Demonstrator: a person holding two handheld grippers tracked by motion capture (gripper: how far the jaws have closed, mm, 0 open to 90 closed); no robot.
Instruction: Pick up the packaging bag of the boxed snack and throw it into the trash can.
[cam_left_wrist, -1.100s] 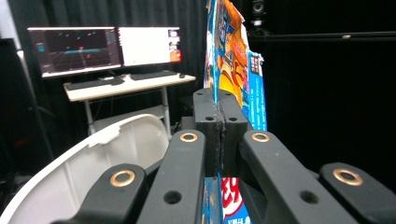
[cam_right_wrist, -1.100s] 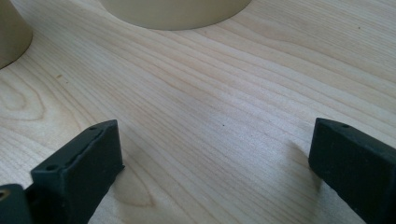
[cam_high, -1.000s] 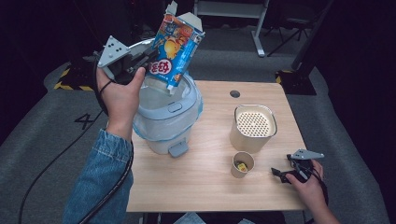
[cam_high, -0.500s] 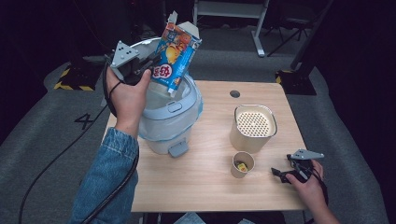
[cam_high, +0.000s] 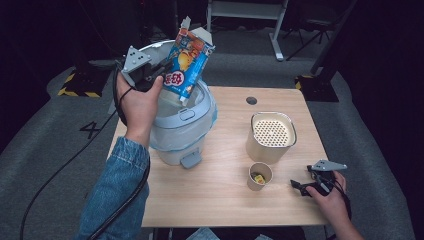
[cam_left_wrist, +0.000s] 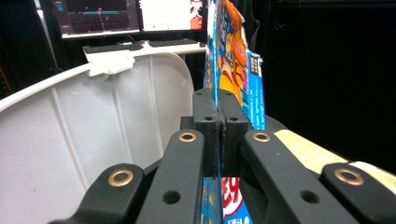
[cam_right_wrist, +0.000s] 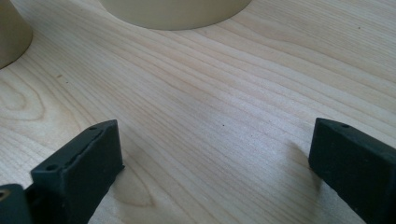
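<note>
since a second ago left gripper (cam_high: 159, 76) dips, jaws pinching snack bag (cam_high: 188, 62), long axis tilted, low end over open bin (cam_high: 182, 131); right gripper (cam_high: 306, 186) spread by table's right edge.

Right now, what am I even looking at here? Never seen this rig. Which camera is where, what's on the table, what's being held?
No robot: a person holds a two-jaw claw in each hand. The high view looks down on the light wooden table. The other two views come from cameras riding on each claw.

The left claw is shut on a blue printed snack bag, holding it tilted over the open pale blue lidded bin.

The right claw rests open on the table near its right edge, holding nothing.

Also on the table: a cream container with a perforated top and a small paper cup with something yellow inside.
</note>
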